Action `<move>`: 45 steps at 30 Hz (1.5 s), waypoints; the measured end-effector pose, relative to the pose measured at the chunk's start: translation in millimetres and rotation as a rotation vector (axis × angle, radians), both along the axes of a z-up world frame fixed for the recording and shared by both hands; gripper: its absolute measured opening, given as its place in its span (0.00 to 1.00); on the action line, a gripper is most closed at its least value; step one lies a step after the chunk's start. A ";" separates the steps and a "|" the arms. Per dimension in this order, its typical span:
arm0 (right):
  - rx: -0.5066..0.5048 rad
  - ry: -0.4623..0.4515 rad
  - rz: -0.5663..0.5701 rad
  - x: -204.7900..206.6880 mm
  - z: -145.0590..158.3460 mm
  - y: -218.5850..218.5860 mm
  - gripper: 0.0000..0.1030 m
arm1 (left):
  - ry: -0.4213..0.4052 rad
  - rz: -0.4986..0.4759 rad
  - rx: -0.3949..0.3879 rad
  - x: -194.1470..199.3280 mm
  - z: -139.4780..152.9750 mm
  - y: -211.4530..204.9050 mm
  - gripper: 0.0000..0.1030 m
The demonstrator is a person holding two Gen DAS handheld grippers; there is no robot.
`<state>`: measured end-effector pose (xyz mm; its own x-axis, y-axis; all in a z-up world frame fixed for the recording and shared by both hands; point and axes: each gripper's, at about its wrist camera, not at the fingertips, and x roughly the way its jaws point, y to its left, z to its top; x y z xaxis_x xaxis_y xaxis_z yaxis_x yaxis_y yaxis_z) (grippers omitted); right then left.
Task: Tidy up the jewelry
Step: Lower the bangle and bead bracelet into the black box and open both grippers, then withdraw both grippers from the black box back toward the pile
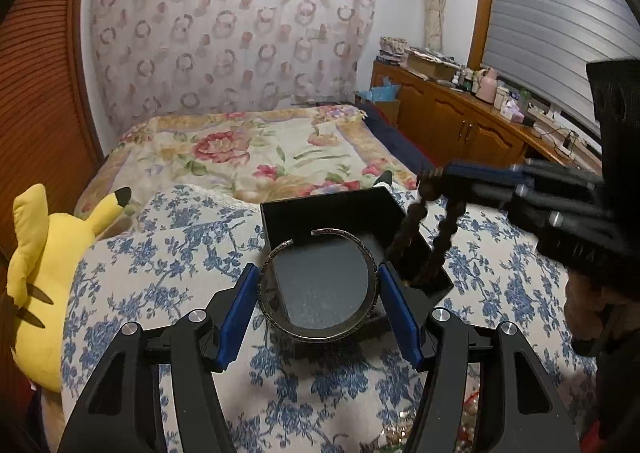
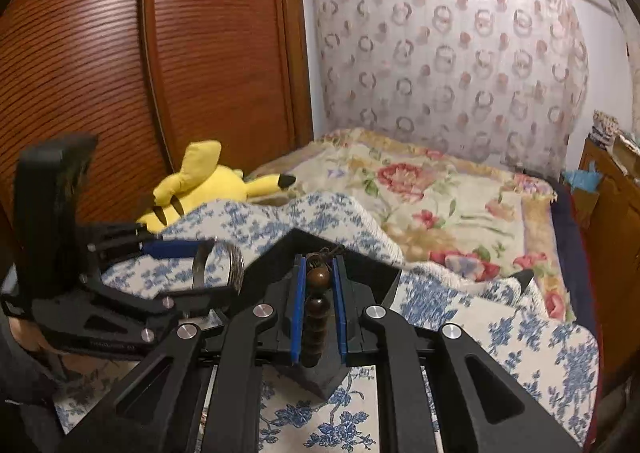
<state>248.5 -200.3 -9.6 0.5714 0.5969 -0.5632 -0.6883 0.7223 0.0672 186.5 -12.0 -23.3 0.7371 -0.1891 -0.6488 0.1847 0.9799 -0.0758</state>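
Observation:
My left gripper [image 1: 318,285] is shut on a silver open cuff bangle [image 1: 280,323], holding it over the grey-lined inside of an open black jewelry box [image 1: 332,209] on the bed. My right gripper [image 2: 318,285] is shut on a dark brown wooden bead bracelet [image 2: 318,317]. In the left wrist view the right gripper [image 1: 430,175] comes in from the right, and the bead bracelet [image 1: 442,241] hangs as a loop into the box's right side. In the right wrist view the left gripper [image 2: 192,253] holds the bangle [image 2: 236,263] at left, beside the box [image 2: 288,249].
The box rests on a blue-and-white floral quilt [image 1: 160,253]. A yellow Pikachu plush [image 1: 40,273] lies at the left. A floral bedspread [image 1: 248,149] lies beyond. A wooden cabinet [image 1: 460,121] with clutter stands at right, a wooden wardrobe [image 2: 120,53] at left.

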 end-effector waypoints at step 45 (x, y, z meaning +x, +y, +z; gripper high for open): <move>0.007 -0.095 -0.136 -67.9 22.5 -29.8 0.26 | -0.046 0.011 0.013 -49.4 8.0 0.5 0.67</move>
